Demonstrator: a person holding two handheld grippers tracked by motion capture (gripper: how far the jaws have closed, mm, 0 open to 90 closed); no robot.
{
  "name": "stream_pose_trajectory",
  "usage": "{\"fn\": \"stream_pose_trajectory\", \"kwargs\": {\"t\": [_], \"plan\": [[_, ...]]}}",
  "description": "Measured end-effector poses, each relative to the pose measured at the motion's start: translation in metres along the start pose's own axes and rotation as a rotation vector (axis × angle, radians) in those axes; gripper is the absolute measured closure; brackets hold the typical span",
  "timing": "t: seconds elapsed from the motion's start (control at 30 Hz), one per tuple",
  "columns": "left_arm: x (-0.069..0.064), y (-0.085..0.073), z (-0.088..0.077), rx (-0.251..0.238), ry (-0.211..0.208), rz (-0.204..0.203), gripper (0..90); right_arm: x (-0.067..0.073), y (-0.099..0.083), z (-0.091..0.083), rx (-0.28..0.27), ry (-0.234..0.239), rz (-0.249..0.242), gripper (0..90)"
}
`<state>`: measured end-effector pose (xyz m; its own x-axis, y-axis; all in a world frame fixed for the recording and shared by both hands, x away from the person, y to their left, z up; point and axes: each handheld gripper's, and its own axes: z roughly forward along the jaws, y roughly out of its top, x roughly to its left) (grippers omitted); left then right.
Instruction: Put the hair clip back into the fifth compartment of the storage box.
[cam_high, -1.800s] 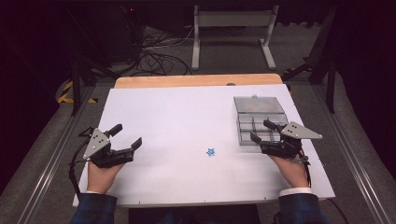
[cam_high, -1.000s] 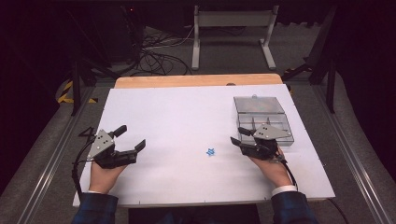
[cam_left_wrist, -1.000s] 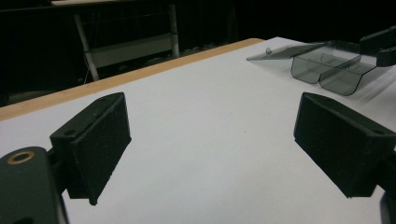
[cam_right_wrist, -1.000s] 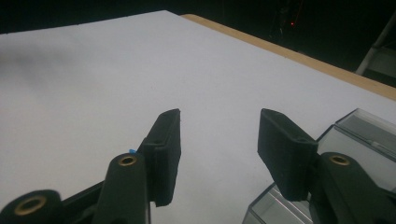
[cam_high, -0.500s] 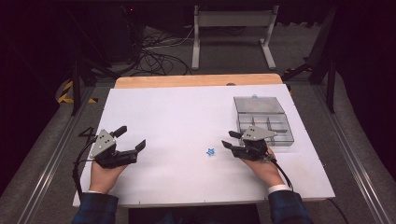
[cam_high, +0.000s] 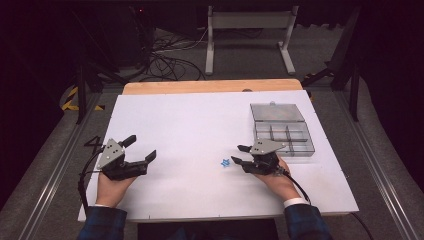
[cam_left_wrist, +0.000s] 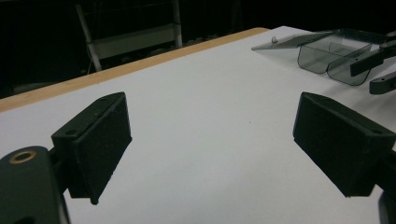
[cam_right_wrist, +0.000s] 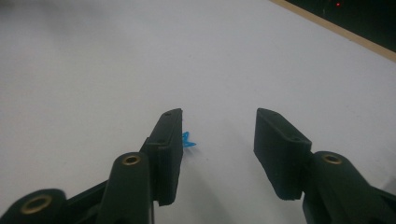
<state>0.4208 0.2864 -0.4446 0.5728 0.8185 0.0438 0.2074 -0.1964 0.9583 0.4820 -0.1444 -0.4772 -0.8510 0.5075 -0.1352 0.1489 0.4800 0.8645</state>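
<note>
While I watch the high view, right gripper sits jaws apart, blue star piece just ahead of its fingertips. Left gripper view: jaws wide, bare table between. Right gripper view: star touching one finger.

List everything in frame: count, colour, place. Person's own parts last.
White table top: 1, white with a wooden far edge, centre.
Clear smoky plastic compartment box: 1, grey-transparent, lid open, on the table's right side.
Small blue star-shaped piece: 1, blue, on the table just ahead of the right gripper.
Metal stand: 1, grey, on the floor beyond the table.
Cables: a tangle, black, on the floor beyond the table.
Left gripper: 1, black, open, near left.
Right gripper: 1, black, open, beside the box.
Hands: 2, dark checked sleeves.
</note>
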Motion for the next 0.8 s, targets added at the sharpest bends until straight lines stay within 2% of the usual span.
{"fn": "stream_pose_trajectory", "kwargs": {"t": [0.1,0.27,0.4,0.7,0.73,0.8], "plan": [[0.000,0.000,0.001,0.000,-0.001,0.000,11.8,0.003,0.000,0.004,0.015,0.019,-0.023,55.3],[0.000,0.000,0.001,0.003,-0.004,-0.003,11.8,0.005,-0.002,0.013,0.044,0.047,-0.024,56.8],[-0.001,0.000,0.001,0.003,-0.006,-0.007,11.8,0.007,-0.003,0.017,0.062,0.061,-0.045,57.9],[-0.001,-0.001,0.002,0.010,-0.007,-0.001,11.8,0.014,-0.003,0.025,0.087,0.081,-0.145,58.0],[-0.002,-0.001,0.003,0.009,-0.007,-0.003,11.8,0.015,-0.002,0.028,0.090,0.083,-0.167,57.7],[-0.002,-0.001,0.003,0.009,-0.006,-0.004,11.8,0.016,-0.002,0.029,0.091,0.083,-0.173,57.2]]}}
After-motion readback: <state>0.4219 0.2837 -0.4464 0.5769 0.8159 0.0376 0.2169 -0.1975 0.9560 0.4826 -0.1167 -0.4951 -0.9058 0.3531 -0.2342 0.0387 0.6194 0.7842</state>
